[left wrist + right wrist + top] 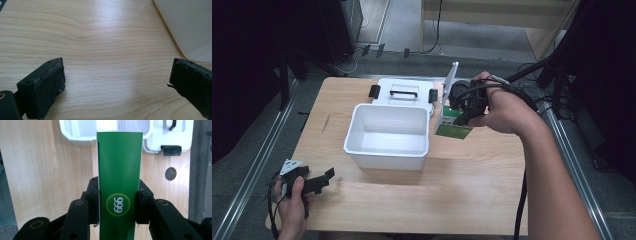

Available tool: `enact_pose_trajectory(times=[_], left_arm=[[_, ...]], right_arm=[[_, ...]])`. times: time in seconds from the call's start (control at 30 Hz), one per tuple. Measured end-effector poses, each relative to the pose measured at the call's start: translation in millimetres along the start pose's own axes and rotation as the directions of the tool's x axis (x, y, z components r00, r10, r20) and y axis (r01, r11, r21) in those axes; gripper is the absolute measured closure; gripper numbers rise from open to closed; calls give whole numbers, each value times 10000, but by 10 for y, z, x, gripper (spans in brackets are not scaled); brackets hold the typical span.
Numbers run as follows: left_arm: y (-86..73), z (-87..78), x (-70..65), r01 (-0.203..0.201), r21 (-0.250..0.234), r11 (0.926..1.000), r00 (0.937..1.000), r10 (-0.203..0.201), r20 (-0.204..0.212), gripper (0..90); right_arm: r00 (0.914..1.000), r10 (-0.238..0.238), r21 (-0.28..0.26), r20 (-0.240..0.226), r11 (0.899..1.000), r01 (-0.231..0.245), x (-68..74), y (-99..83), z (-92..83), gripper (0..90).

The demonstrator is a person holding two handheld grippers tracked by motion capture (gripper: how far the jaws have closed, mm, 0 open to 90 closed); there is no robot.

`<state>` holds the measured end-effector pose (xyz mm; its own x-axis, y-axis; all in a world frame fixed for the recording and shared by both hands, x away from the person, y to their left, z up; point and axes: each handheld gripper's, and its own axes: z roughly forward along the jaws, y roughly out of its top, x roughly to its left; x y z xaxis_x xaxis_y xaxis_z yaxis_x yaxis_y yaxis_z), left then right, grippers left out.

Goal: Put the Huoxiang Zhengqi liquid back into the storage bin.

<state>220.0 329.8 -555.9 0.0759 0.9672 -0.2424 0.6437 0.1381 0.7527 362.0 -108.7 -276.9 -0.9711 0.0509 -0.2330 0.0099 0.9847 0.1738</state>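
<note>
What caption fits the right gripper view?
Right gripper clamps a green box above the wooden table, white bin ahead.

Green carton (120, 170) — white "666" in yellow-ringed circle — beside white bin (387, 135).

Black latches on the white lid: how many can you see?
2: left latch and right latch on the lid's two ends, behind the open white box.

Overhead light fell evenly on the counter (462, 200); its surroundings stayed dark. Soft glare whitened the wood; nearby gripper parts were blurred.
</note>
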Motion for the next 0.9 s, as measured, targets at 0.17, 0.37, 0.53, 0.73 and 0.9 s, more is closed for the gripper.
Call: enact_pose_trajectory(times=[0.17, 0.37, 0.53, 0.73, 0.9], left_arm=[[0, 1, 2, 6, -8, 10000, 10000, -6, 9, 10], [0, 2, 1, 20, -11, 10000, 10000, -20, 17, 10], [0, 3, 0, 24, -3, 10000, 10000, -24, 17, 10], [1, 4, 1, 30, -1, 10000, 10000, -30, 6, 10], [1, 5, 2, 32, 5, 10000, 10000, -32, 18, 10]], right_arm=[[9997, -256, -21, -8, 9997, 256, 4, 156, -61, 645], [9994, -324, -115, 109, 9994, 325, 4, 332, -127, 644], [9990, -439, -182, 77, 9989, 441, 7, 472, -139, 644], [9982, -603, -250, 20, 9979, 603, 12, 644, -108, 644], [9981, -603, -295, -95, 9978, 600, 30, 774, -72, 644]])
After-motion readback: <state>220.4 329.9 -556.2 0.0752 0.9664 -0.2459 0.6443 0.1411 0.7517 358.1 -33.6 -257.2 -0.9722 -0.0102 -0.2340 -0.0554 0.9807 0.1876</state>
